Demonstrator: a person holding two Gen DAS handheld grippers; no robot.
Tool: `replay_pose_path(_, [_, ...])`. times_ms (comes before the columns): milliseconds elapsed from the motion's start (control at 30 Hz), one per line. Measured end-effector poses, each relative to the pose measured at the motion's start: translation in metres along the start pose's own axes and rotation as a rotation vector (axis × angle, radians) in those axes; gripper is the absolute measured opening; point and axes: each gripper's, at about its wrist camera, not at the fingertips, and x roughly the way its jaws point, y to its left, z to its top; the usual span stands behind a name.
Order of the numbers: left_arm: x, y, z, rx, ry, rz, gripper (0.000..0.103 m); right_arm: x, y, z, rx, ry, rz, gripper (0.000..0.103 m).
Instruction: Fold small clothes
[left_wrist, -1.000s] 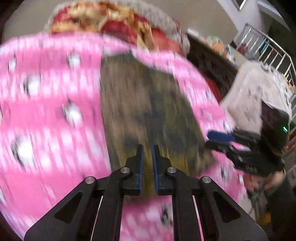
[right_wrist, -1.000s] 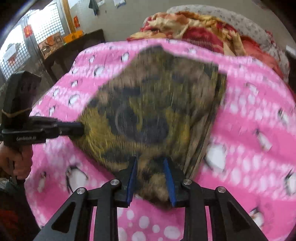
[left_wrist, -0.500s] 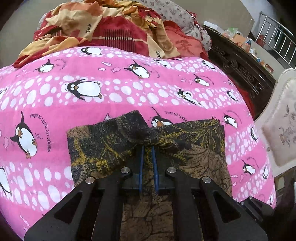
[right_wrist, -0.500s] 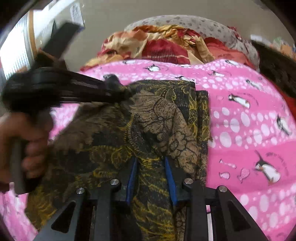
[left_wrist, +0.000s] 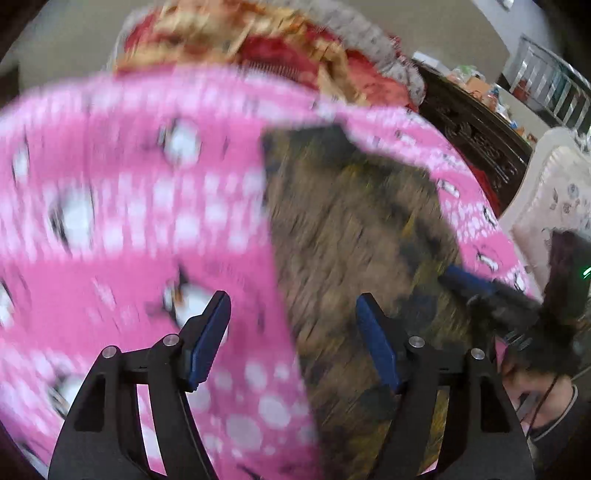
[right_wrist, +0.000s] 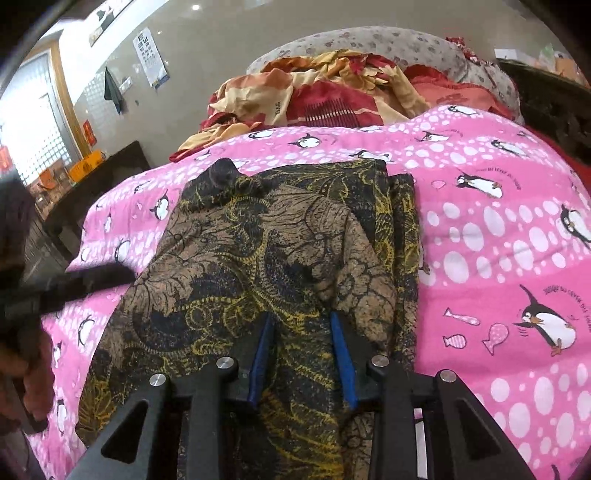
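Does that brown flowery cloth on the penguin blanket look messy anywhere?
Yes. The brown patterned cloth on the pink penguin blanket isn't neat: its far left corner is bunched up, and layers stick out unevenly along its right edge.

Between the right gripper's (right_wrist: 302, 325) matt black plastic fingers (right_wrist: 341, 347), faced with blue rubbery pads, lies a thin, matt brown patterned cloth (right_wrist: 258, 258); under it a soft pink penguin-print blanket (right_wrist: 498, 229); silvery metal screws (right_wrist: 226, 362) behind the fingers.
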Motion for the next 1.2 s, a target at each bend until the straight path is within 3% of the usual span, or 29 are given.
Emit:
replay_pose_path(67, [0.006,0.017,-0.01,-0.077,0.0,-0.12,0.075,-0.017,-0.005,0.003,0.028,-0.014,0.033,0.033])
replay_pose_path(133, [0.006,0.021,-0.01,-0.106,-0.014,-0.207,0.082,-0.039,-0.023,0.002,0.107,-0.082,0.098,0.043])
replay_pose_path(200, [0.013,0.022,-0.006,-0.14,0.021,-0.338,0.082,-0.051,-0.046,-0.004,0.197,-0.102,0.129,0.084])
replay_pose_path(233, [0.019,0.02,-0.003,-0.152,0.049,-0.402,0.082,-0.05,-0.056,-0.006,0.237,-0.092,0.149,0.087])
replay_pose_path(300, [0.027,0.016,0.003,-0.156,0.074,-0.455,0.082,-0.039,-0.076,-0.014,0.32,-0.029,0.247,0.087])
replay_pose_path(333, [0.029,0.014,0.004,-0.157,0.077,-0.461,0.082,-0.029,-0.086,-0.021,0.375,0.017,0.331,0.087])
replay_pose_path(400, [0.031,0.014,0.005,-0.168,0.074,-0.477,0.082,-0.01,-0.095,-0.028,0.407,0.082,0.413,0.086])
replay_pose_path(567, [0.03,0.018,0.006,-0.184,0.056,-0.484,0.081,0.014,-0.082,-0.011,0.299,0.114,0.496,0.085])
replay_pose_path(733, [0.03,0.018,0.0,-0.129,0.021,-0.412,0.072,0.044,-0.071,0.014,0.222,0.123,0.511,0.079])
replay_pose_path(800, [0.032,0.019,-0.001,-0.126,0.001,-0.403,0.069,0.052,-0.075,0.02,0.24,0.113,0.512,0.066])
replay_pose_path(867, [0.033,0.016,-0.003,-0.113,-0.016,-0.393,0.069,0.055,-0.082,0.019,0.269,0.1,0.532,0.06])
replay_pose_path(1000, [0.033,0.005,-0.01,-0.052,-0.06,-0.329,0.069,0.052,-0.091,0.013,0.306,0.077,0.567,0.055])
replay_pose_path(1200, [0.038,0.003,-0.011,-0.051,-0.064,-0.324,0.069,0.053,-0.09,0.014,0.299,0.1,0.522,0.051])
